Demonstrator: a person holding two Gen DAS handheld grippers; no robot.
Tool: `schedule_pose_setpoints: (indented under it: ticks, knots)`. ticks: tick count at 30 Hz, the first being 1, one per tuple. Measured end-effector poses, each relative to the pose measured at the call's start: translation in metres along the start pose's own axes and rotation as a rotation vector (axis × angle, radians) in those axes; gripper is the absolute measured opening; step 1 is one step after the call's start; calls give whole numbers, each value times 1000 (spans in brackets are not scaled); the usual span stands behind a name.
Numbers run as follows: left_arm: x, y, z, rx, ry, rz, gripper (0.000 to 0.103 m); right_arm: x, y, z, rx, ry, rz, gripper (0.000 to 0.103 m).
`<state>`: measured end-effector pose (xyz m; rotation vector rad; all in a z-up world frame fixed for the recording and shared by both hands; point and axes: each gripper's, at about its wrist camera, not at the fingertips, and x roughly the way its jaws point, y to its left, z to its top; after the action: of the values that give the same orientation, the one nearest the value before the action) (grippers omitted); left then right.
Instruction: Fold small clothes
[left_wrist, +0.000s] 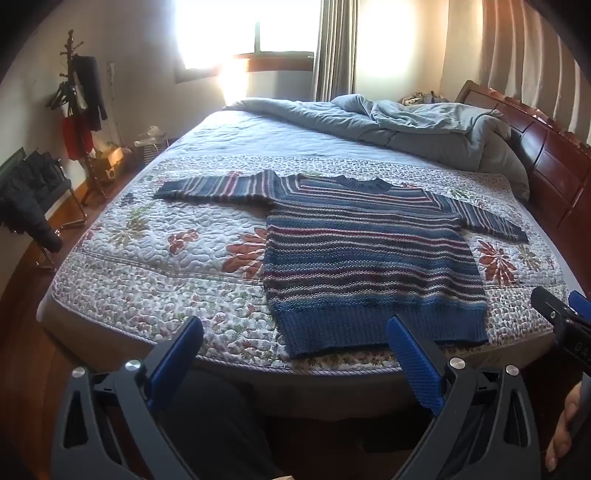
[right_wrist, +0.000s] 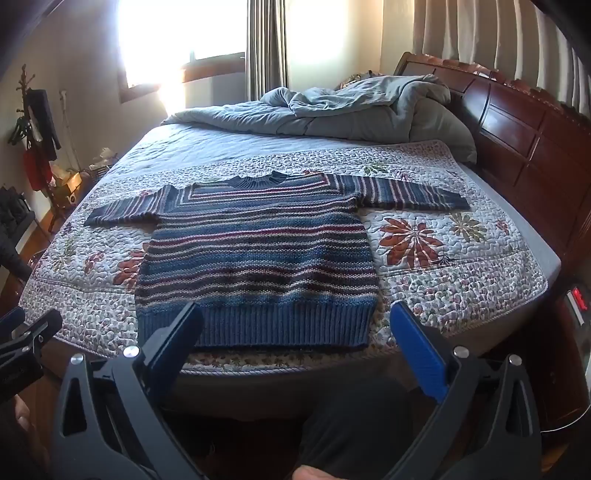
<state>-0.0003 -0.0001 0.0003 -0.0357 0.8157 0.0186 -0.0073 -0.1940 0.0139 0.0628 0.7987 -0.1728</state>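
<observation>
A small blue knit sweater (left_wrist: 369, 254) with red and white stripes lies flat on the flowered quilt (left_wrist: 166, 258), both sleeves spread out, hem toward me. It also shows in the right wrist view (right_wrist: 258, 254). My left gripper (left_wrist: 295, 328) is open and empty, held off the bed's near edge, left of the hem's middle. My right gripper (right_wrist: 295, 314) is open and empty, in front of the hem. The right gripper's tip also shows at the right edge of the left wrist view (left_wrist: 561, 314).
A rumpled grey duvet (left_wrist: 388, 122) lies at the far end of the bed. A dark wooden headboard (right_wrist: 517, 136) runs along the right side. A coat stand (left_wrist: 79, 110) and a chair with dark clothes (left_wrist: 29, 195) stand left of the bed.
</observation>
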Motion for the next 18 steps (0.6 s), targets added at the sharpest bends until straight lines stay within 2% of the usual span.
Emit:
schedule_pose_setpoints:
  ticks: [18]
  knots:
    - [0, 0, 2, 2, 1, 3, 99, 2, 7, -5, 6, 6, 6, 101]
